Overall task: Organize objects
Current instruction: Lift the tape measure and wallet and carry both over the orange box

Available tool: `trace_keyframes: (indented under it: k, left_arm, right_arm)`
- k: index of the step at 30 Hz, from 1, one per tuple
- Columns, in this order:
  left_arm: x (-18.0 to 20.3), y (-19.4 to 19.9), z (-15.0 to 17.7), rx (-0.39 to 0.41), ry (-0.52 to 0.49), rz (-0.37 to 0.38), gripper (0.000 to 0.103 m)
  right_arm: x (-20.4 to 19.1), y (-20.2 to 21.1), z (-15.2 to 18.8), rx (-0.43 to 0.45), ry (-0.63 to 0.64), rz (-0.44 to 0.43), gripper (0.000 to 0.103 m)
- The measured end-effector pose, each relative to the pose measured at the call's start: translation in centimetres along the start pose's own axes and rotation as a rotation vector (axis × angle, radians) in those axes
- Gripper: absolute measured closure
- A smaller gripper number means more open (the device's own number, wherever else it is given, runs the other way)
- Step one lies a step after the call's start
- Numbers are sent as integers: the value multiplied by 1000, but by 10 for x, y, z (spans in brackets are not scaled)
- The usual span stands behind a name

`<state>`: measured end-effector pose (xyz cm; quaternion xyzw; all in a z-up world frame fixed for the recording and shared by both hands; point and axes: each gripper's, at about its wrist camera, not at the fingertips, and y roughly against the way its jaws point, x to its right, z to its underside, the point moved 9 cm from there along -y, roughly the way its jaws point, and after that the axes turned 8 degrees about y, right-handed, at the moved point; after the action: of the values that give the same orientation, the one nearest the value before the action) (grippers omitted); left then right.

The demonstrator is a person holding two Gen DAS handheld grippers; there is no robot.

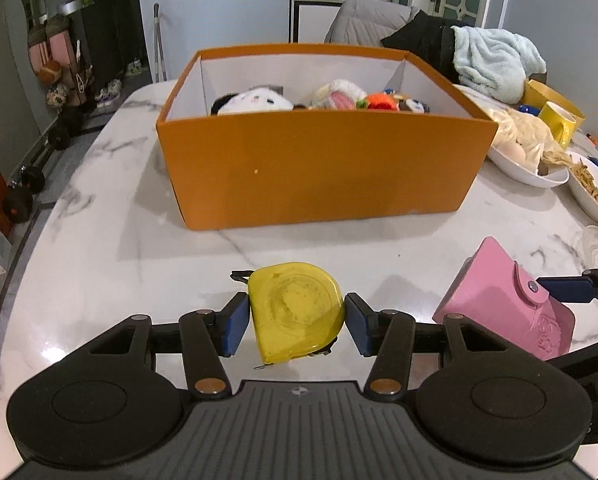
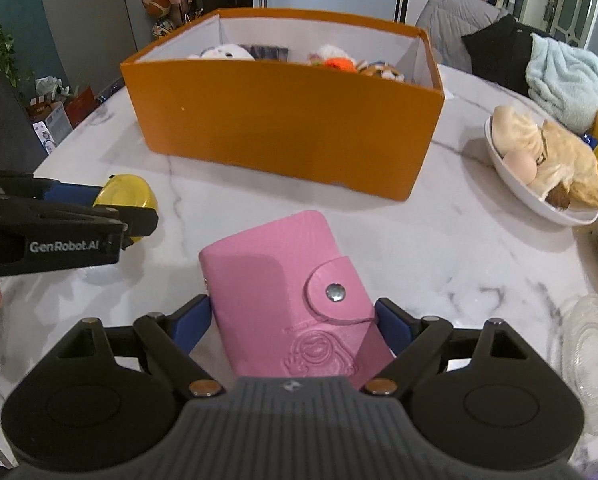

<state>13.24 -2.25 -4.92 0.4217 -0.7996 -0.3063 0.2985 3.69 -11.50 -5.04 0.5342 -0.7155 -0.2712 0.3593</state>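
My left fingers (image 1: 297,320) clench a round yellow plastic tape measure (image 1: 295,310); my right fingers (image 2: 293,322) grip a pink leather snap wallet (image 2: 291,296), both above the marble bench (image 1: 111,216). I should clear the open orange cardboard box (image 1: 319,168) wall, then drop gently onto plush toys (image 1: 255,102). White food dishes (image 2: 539,200) crowd the right.

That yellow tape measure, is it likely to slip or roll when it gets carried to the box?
The yellow tape measure looks hard and glossy, so probably stiff but somewhat slippery. The left gripper jaws press its rounded edges, so it might pivot. Its loose tape tip may dangle.
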Motion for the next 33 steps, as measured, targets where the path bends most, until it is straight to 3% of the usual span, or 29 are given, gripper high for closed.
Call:
trace_keyframes:
  k: [20,25,33]
  left_arm:
    - [-5,23,-53,61,-16,34,43]
    - [-6,20,-81,63,13,54,43]
    - [-10,-11,-143,70,52,18,43]
  right_arm:
    - [5,30,-53,49,32,13,15]
    - [19,34,-85,81,17,17,15]
    - [56,14,-153,107,-46,40,15]
